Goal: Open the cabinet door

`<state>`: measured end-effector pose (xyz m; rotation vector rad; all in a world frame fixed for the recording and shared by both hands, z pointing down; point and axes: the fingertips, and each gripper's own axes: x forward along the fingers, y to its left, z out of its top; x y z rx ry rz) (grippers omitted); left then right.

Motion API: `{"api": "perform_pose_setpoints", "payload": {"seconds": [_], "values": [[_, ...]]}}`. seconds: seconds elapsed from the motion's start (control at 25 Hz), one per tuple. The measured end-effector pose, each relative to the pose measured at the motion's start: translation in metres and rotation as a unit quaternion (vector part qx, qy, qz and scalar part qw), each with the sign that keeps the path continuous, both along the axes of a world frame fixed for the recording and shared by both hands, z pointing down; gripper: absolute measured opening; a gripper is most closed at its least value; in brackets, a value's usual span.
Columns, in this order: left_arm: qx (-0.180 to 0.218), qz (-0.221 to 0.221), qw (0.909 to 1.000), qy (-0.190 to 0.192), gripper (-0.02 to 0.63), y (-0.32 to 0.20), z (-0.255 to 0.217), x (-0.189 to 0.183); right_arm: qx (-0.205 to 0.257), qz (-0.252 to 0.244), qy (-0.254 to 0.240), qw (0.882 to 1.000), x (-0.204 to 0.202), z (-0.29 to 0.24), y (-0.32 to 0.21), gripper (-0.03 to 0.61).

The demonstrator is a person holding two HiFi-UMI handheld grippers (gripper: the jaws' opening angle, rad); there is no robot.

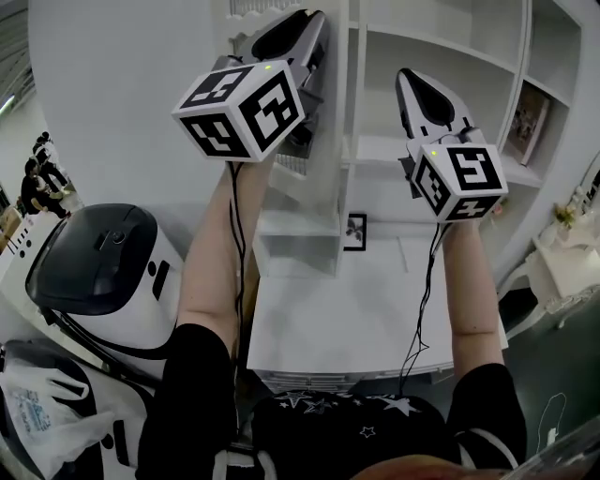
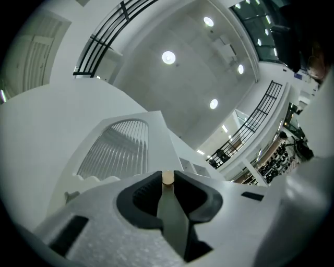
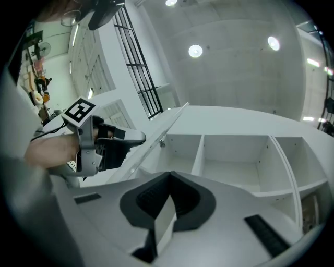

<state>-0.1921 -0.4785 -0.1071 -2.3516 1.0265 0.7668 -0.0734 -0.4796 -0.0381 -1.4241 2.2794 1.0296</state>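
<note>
The white cabinet door (image 1: pixel 323 159), with a ribbed arched glass pane (image 2: pixel 117 151), stands swung out from the cabinet, edge-on in the head view. My left gripper (image 1: pixel 298 23) is raised at its upper part and shut on the door's small tan knob (image 2: pixel 167 179), which sits between the black pads. In the right gripper view the door's edge (image 3: pixel 151 138) runs slantwise beside the left gripper (image 3: pixel 136 136). My right gripper (image 1: pixel 411 77) is held up to the right of the door, facing the bare white shelves (image 3: pixel 235 156). It is shut with nothing in it (image 3: pixel 168 177).
A white counter (image 1: pixel 347 319) lies below the cabinet, with a small framed picture (image 1: pixel 355 232) at its back. A black-and-white machine (image 1: pixel 103 258) and a white bag (image 1: pixel 47 422) are at the left. A book (image 1: pixel 530 122) leans on a right-hand shelf.
</note>
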Motion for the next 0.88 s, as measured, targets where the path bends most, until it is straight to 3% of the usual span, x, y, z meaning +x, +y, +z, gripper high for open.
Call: {"api": "perform_pose_setpoints", "payload": {"seconds": [0.4,0.72,0.88], "values": [[-0.023,0.106,0.9939,0.019,0.083,0.053,-0.001,-0.08,-0.004,-0.013,-0.021,1.0,-0.071,0.012,0.044,0.005],[-0.042,0.144,0.9884,0.027,0.092,0.072,0.001,-0.146,-0.027,-0.018,-0.011,0.999,-0.139,0.034,0.071,0.005],[-0.048,0.138,0.9889,0.024,0.101,0.078,0.004,-0.179,-0.043,-0.022,0.001,0.999,-0.172,0.04,0.078,0.005]]}}
